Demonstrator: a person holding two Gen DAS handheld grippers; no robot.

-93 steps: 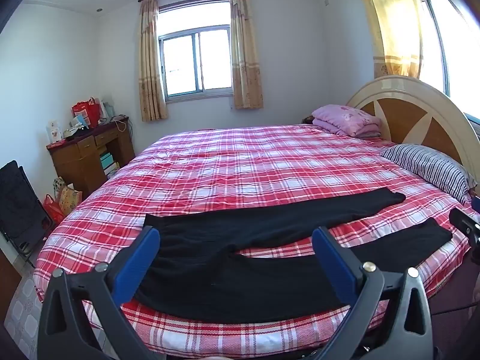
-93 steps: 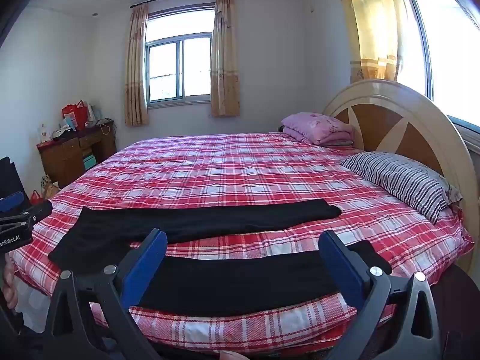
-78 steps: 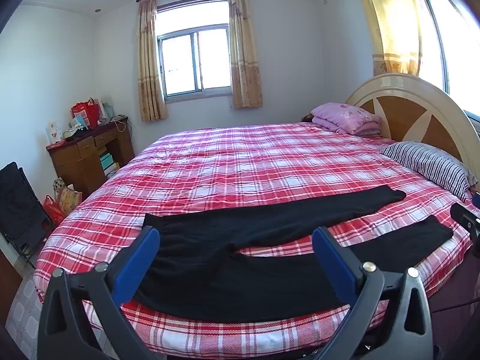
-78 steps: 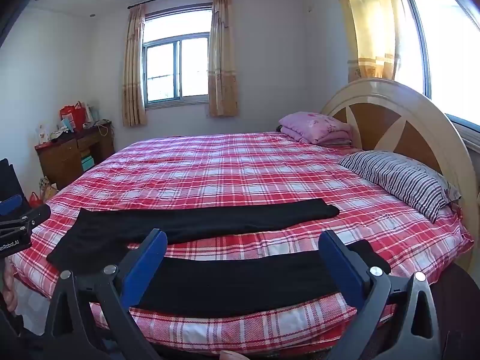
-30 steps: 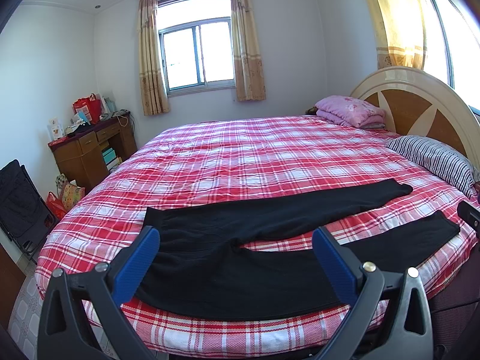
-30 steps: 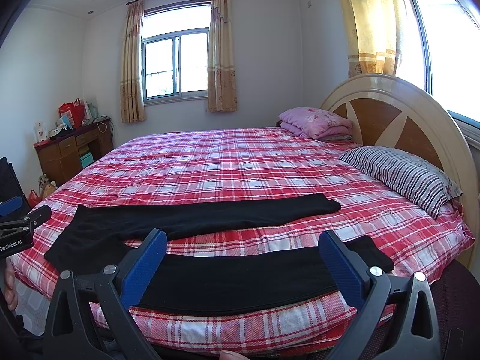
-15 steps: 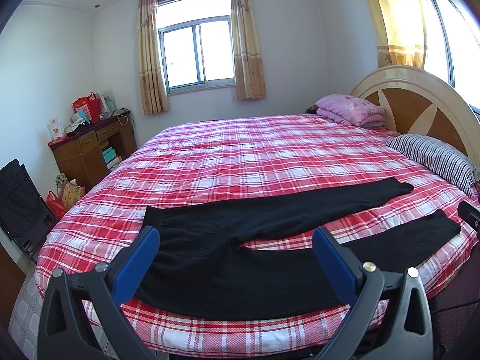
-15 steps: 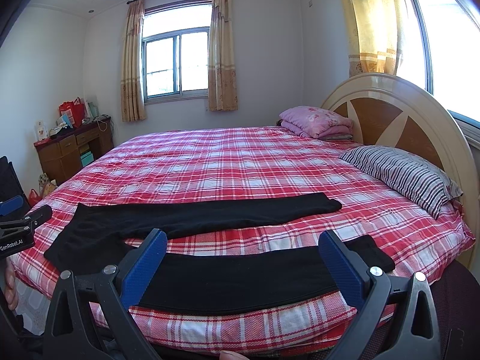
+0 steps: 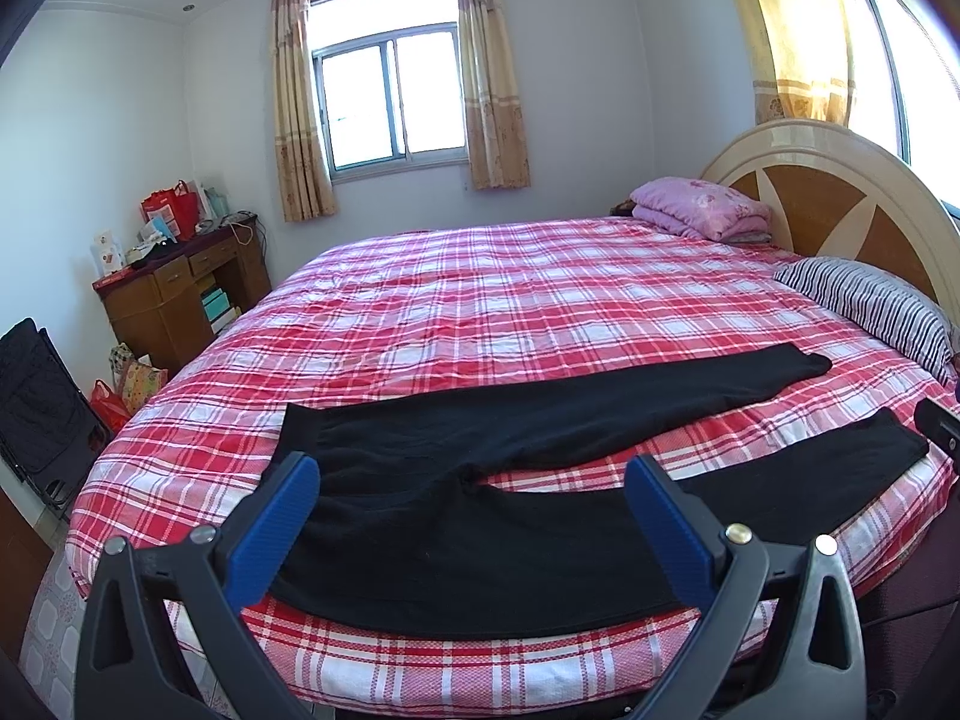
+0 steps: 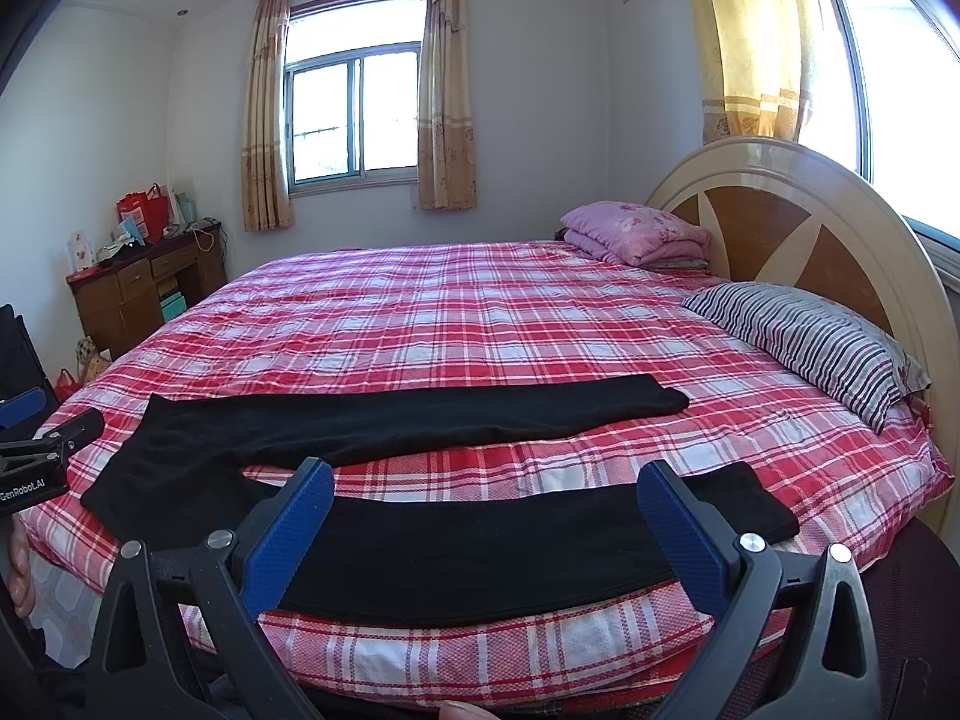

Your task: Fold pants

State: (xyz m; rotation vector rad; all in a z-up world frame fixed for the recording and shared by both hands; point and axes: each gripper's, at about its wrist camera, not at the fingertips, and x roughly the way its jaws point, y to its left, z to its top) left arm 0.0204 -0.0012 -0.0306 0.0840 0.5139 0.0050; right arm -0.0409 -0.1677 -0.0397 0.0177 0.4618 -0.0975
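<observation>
Nothing folded yet: long black knit pants [image 9: 480, 480] lie spread on the red plaid bed [image 9: 510, 312]; left gripper [image 9: 471, 495] and right gripper [image 10: 486, 501] gape empty, needing a leg hem

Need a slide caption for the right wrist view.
Open right gripper above black pants spread flat, legs apart, on a red plaid bed.

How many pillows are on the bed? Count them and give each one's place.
1: a striped pillow lies at the headboard, on the bed's near side. The pink folded thing farther along looks like bedding, though it may be a pillow.
</observation>
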